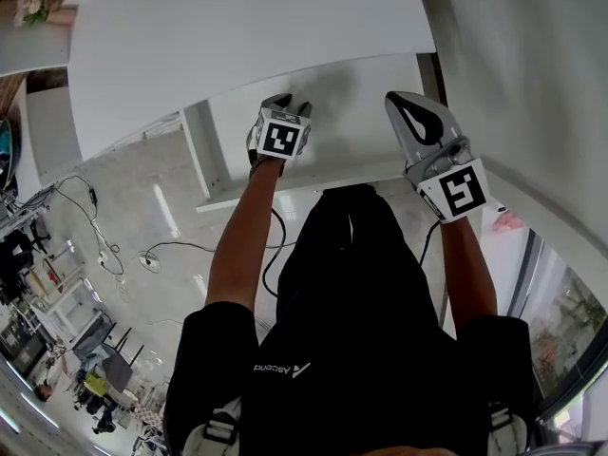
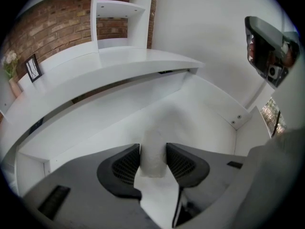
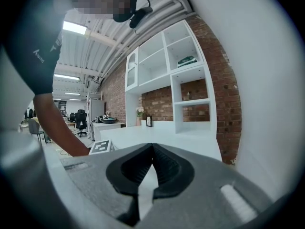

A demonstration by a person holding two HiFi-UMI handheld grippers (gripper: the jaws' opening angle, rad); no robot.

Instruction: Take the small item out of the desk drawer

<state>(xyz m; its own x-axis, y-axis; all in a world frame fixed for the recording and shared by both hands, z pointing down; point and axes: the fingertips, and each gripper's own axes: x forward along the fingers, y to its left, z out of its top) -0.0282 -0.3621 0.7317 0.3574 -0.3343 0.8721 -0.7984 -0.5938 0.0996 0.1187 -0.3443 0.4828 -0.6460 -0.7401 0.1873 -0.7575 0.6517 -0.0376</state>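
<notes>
Currently, left gripper [image 1: 290,105]: it is clenched on a white upright handle [image 2: 153,149]; one dark jaw is pressed on each side of it.
Handle: it is fixed on the white drawer front [image 1: 332,145], under the edge of the table [image 1: 237,46].
Small item: it is not seen in any view, and whether the drawer is pulled out cannot be told.
Right gripper [image 3: 152,149]: the jaws are closed with the tips touching, and nothing is held between them.
Right gripper place: it is held just beside the right end of the drawer front, well apart from the left gripper.
Background: a white shelf unit [image 3: 171,70] is seen against a brick wall [image 2: 57,23].
</notes>
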